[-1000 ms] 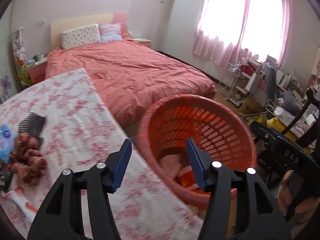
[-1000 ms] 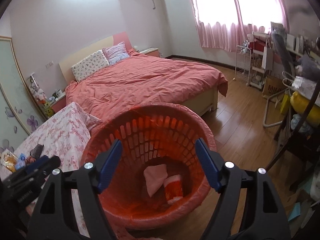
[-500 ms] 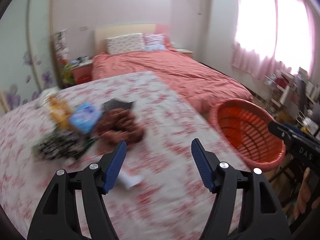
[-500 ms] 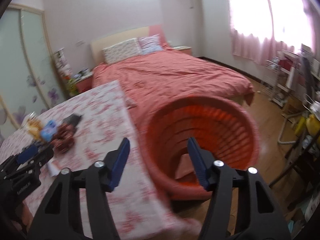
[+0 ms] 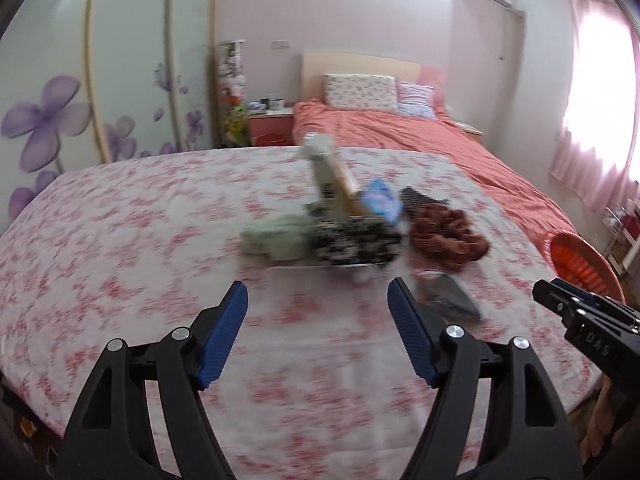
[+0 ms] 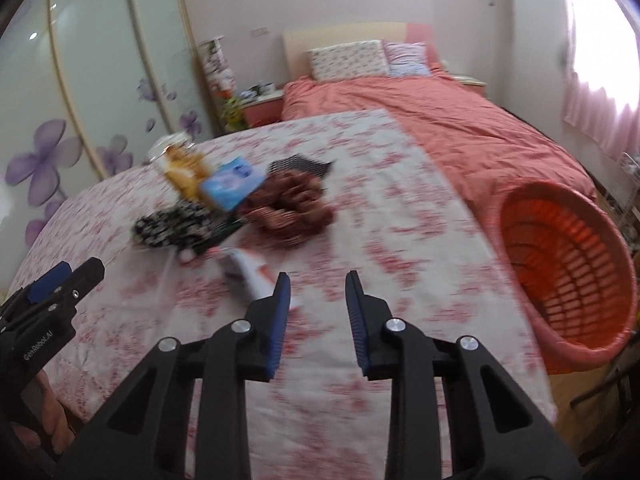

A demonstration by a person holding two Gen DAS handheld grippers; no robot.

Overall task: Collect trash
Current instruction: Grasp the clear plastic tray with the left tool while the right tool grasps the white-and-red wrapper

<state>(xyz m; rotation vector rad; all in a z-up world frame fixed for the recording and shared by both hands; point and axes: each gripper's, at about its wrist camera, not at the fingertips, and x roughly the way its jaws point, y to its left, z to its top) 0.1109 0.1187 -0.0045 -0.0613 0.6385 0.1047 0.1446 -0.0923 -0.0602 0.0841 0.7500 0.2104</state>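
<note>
The trash lies in a small heap near the middle of the table, which is covered with a pink flowered cloth. In the heap are a white and red wrapper, a blue packet, a yellow snack bag, a black and white patterned cloth and a brown crumpled thing; all are blurred. The wrapper lies nearest, just in front of the right gripper, whose jaws are a little apart and hold nothing. The left gripper has its jaws spread wide, empty, above the cloth in front of the heap.

The left view alone shows a pale green cloth touching the patterned one. The right view alone shows the inside of the orange basket, standing beside the table edge at the right; the left view shows only part of its rim.
</note>
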